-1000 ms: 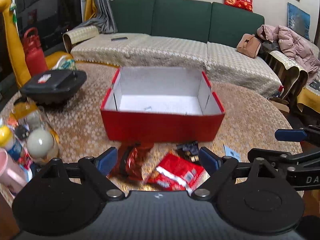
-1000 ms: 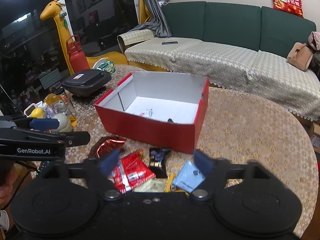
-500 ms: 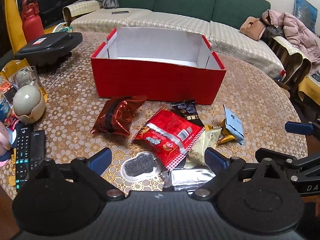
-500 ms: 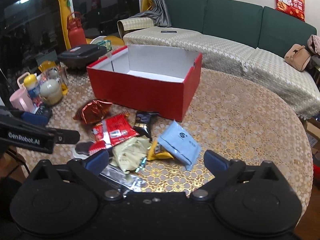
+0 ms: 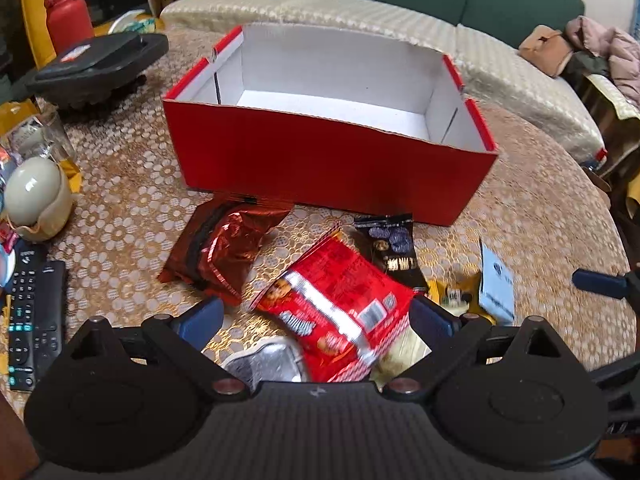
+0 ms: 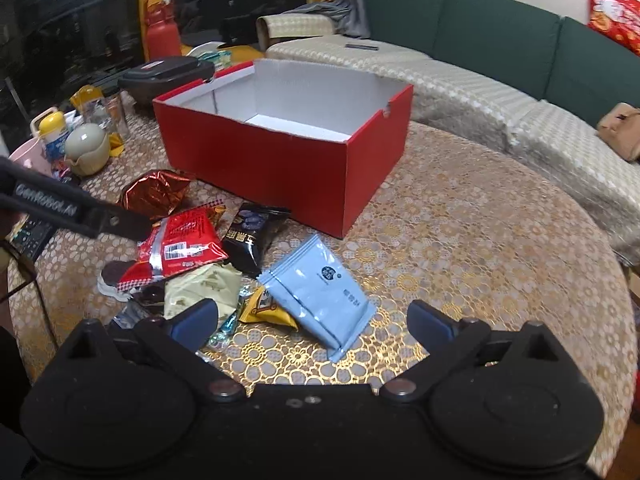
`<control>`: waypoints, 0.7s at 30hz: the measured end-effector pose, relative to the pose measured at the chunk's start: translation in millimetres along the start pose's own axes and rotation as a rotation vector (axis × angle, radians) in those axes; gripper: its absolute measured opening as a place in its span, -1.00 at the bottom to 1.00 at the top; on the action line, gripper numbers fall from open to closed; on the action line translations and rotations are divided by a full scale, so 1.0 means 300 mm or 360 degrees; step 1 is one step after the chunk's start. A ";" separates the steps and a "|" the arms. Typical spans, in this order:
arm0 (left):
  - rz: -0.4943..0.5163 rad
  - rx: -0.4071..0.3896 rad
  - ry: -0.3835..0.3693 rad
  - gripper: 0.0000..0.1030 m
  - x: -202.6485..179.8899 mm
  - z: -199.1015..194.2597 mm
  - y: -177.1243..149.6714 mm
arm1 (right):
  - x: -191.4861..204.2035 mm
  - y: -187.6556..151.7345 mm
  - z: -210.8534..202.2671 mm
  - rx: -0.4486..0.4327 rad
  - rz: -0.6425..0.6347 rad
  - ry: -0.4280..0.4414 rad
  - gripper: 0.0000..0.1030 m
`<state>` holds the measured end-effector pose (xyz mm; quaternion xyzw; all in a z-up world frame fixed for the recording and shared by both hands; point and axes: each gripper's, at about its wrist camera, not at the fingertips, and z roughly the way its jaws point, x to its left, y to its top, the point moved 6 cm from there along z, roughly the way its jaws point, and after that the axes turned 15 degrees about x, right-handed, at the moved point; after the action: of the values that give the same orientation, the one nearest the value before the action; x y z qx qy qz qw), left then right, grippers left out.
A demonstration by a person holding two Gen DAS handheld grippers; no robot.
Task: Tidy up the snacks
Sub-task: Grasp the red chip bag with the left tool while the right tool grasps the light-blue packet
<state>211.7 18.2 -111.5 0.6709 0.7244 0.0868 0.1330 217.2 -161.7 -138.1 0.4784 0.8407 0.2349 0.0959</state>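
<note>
— Where does it all go?
— Into the red box (image 5: 328, 168) on the table (image 6: 480, 240); what I see of it is bare.
— And the snacks?
— Heaped just before it. My left gripper (image 5: 316, 322), jaws wide, straddles the red packet (image 5: 336, 300); my right gripper (image 6: 312, 322), equally wide, hangs by the pale blue pouch (image 6: 320, 288). I'd pinch flat edges, one packet each.
</note>
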 end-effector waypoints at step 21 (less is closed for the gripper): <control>-0.0601 0.0360 -0.0077 0.93 0.044 0.209 0.109 | -0.088 0.050 0.145 0.0270 -0.0493 0.0279 0.66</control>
<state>261.4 30.9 -162.3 0.5359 0.8389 -0.0375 0.0881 259.2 -164.5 -170.5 0.3275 0.9261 0.1865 0.0168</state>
